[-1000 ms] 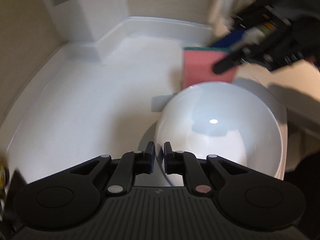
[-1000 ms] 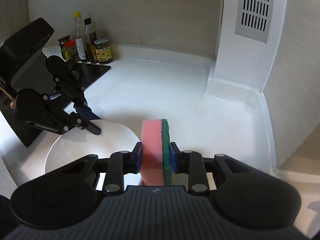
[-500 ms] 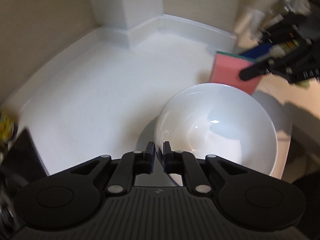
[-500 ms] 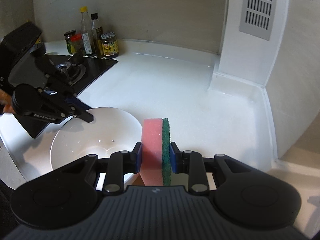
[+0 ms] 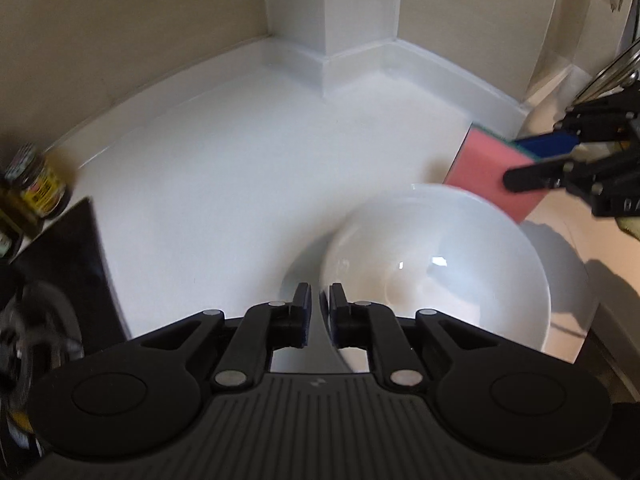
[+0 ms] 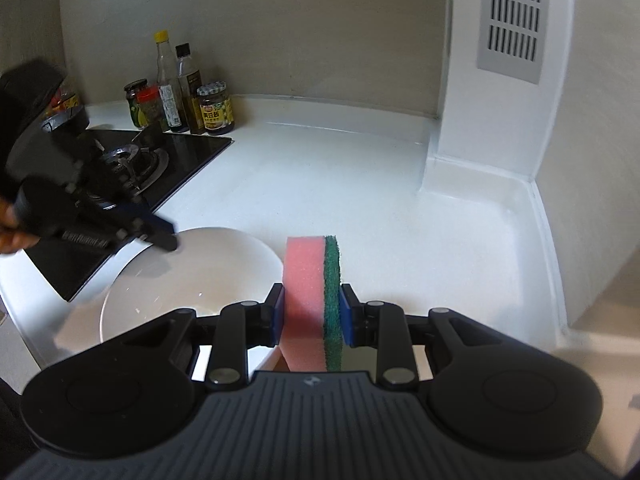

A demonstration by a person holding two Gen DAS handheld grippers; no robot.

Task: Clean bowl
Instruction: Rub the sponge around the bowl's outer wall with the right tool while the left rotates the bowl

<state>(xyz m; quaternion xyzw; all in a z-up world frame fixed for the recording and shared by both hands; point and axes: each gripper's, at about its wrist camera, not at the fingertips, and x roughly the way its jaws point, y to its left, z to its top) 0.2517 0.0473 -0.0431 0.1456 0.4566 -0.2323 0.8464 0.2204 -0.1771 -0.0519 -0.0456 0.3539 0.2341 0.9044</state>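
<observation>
White bowl sits on the surface, rim between the left gripper jaws, which are opening; can't tell if pads touch. Right gripper jaws clamped on sponge, upright, green face right. Bowl lies down-left of sponge, just beside; right hand does the wiping.

Your bowl sits on the counter, just right of the stove. Bottles stand behind the stove; the sponge is at the bowl's right.
</observation>
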